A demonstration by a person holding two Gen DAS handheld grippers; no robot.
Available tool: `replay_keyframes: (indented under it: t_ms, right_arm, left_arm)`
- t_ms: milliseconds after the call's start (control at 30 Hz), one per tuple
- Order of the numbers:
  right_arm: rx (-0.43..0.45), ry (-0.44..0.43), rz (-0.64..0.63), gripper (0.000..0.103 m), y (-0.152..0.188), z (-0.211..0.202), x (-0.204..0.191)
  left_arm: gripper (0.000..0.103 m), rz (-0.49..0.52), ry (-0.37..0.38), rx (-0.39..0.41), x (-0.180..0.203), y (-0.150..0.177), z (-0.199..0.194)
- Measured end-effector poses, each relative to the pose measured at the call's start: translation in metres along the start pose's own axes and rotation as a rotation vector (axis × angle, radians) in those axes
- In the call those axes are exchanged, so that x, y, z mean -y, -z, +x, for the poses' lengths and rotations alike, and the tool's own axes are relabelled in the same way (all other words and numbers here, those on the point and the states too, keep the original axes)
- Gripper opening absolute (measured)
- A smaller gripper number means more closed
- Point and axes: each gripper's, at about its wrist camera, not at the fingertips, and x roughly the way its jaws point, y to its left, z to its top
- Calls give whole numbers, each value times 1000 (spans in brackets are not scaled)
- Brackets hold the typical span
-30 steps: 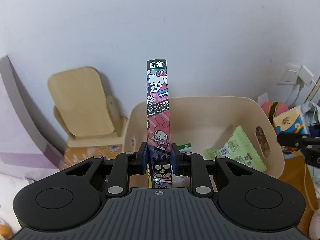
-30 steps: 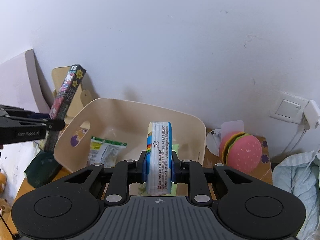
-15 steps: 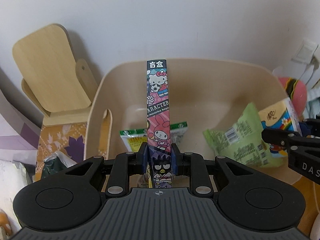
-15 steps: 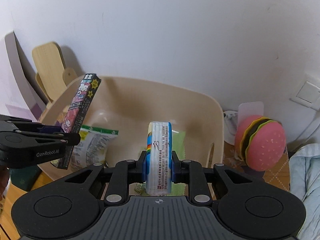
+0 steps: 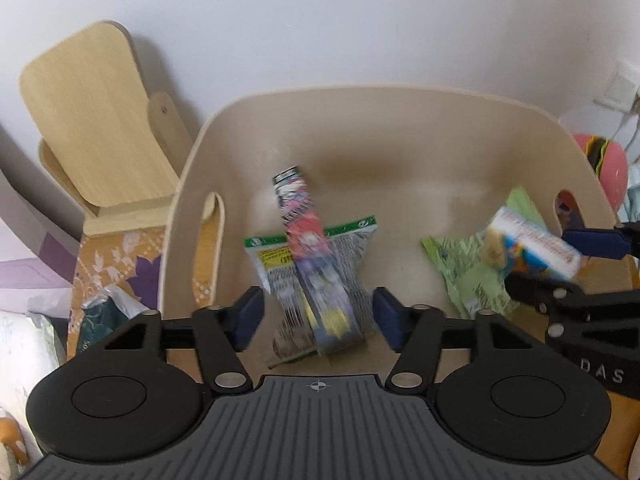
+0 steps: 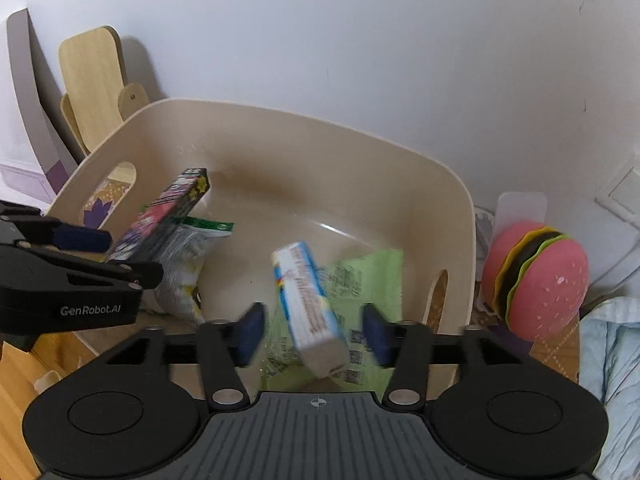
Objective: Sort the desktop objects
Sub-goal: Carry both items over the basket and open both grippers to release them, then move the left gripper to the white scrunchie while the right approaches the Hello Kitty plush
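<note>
Both grippers hang above the bin (image 5: pixel 392 128) with fingers spread apart and holding nothing. The left gripper (image 5: pixel 318 314) is over the box (image 5: pixel 310 248), a long cartoon-printed carton that is blurred and leans across a silver packet (image 5: pixel 276 264) in the bin's left half. The right gripper (image 6: pixel 312 330) is over the tissue pack (image 6: pixel 306 300), also blurred and tilted above a green packet (image 6: pixel 368 276) in the right half; whether either item has settled cannot be told.

Progress: four items are inside the bin, so this pair looks delivered. What is left to sort is not clear; a burger toy (image 6: pixel 540 280) stands outside, just beside the bin's right wall.

Surface: a wooden desk (image 6: pixel 16 364) with a patterned mat under the bin. A wooden stand (image 5: pixel 92 120) leans at the white wall behind, with a wall socket to the right.
</note>
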Motion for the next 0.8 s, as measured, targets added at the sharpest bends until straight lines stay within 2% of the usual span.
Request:
replay_keyframes:
  t_ms: [67, 133, 267, 333, 400, 500, 600, 800]
  right_arm:
    - [18, 3, -5, 68, 1, -7, 0]
    - [38, 6, -2, 78, 1, -15, 0]
    - [82, 3, 12, 81, 4, -37, 1]
    - [108, 0, 21, 92, 7, -50, 1]
    - [140, -2, 25, 96, 13, -64, -1]
    - [168, -2, 20, 97, 22, -80, -4]
    - [189, 7, 5, 103, 34, -94, -9]
    - [191, -9, 48, 103, 60, -106, -13]
  left_arm:
    - [67, 13, 26, 7, -4, -2, -6]
    - [67, 8, 32, 12, -8, -2, -13]
    - [68, 7, 39, 47, -17, 1, -32]
    - [69, 3, 37, 66, -23, 4, -42]
    - [70, -7, 38, 81, -29, 8, -53]
    - [71, -9, 44, 101, -40, 18, -67]
    - [72, 12, 22, 104, -49, 30, -76]
    - [72, 16, -2, 58, -72, 60, -78]
